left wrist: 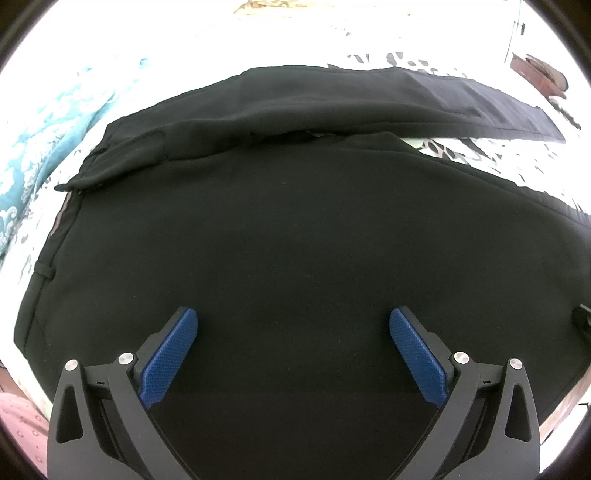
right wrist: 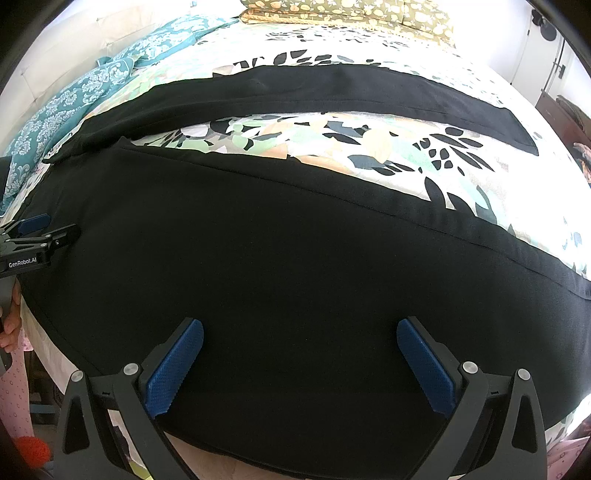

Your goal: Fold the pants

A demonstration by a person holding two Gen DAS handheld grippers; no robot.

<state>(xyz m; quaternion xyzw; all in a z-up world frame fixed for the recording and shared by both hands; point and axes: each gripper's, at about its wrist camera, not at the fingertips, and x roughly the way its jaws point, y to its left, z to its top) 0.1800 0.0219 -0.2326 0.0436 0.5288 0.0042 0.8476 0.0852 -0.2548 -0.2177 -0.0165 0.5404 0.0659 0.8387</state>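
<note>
Bedding with a leaf print [right wrist: 332, 147] covered the bed and filled the middle of the right wrist view, with a teal patterned blanket [right wrist: 74, 92] bunched at the upper left and an olive flowered pillow [right wrist: 351, 11] along the top edge. Black pants [right wrist: 277, 258] lay spread flat on the bedding, the two legs running off toward the right of the frame with a wedge of print showing between them. In the left wrist view the pants [left wrist: 277, 240] took up most of the frame, the waistband with a belt loop at the left edge and the far leg reaching to the upper right.

At the bottom of its own view the left gripper [left wrist: 293, 319] pointed forward and down over the seat of the pants, its blue pads [left wrist: 170, 362] spread wide apart with nothing between them. The right gripper [right wrist: 300, 330] sat in the same pose above the near leg, fingers likewise wide apart and empty. At the left edge of the right wrist view the left gripper [right wrist: 40, 229] showed from the side, low over the waist end, with part of a hand [right wrist: 11, 321] just below it.
</note>
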